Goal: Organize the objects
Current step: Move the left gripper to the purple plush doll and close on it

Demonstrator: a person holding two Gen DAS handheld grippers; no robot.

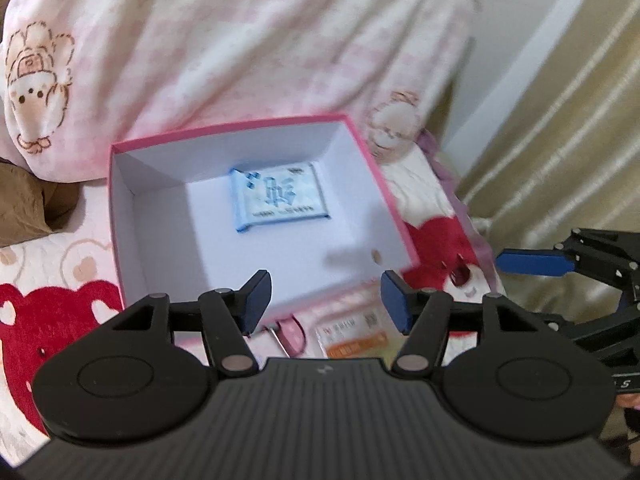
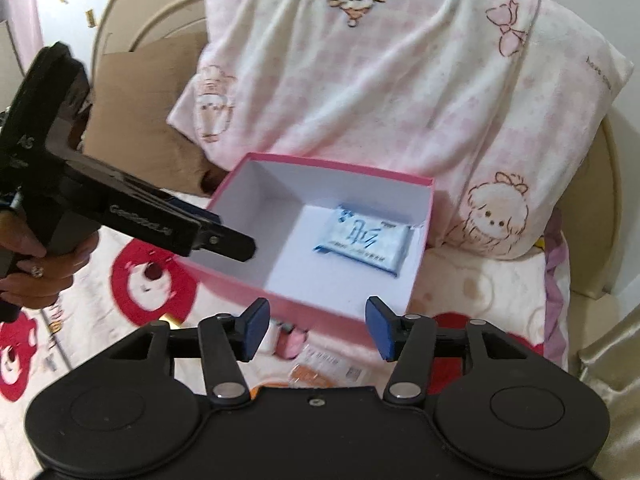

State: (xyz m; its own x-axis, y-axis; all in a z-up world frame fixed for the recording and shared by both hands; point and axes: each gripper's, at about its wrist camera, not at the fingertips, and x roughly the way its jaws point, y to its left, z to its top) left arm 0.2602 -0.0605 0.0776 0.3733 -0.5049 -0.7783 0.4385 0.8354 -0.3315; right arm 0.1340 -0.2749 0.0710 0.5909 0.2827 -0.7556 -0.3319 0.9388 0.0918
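Note:
A pink box (image 1: 384, 184) with a white inside lies open on the bed; it also shows in the right wrist view (image 2: 424, 236). A blue tissue pack (image 1: 278, 198) lies flat on its floor, also in the right wrist view (image 2: 366, 242). My left gripper (image 1: 324, 300) is open and empty over the box's near edge; it also shows in the right wrist view (image 2: 228, 236). My right gripper (image 2: 316, 326) is open and empty above the box's near wall. An orange-and-white packet (image 1: 354, 332) and a small pink item (image 1: 294, 332) lie in front of the box, partly hidden.
A pink-and-white checked pillow (image 2: 392, 80) with cartoon prints leans behind the box. The bedspread (image 1: 60, 264) is white with red bear figures. A brown cushion (image 2: 148, 120) sits at the back left. Beige curtains (image 1: 568, 120) hang to the right.

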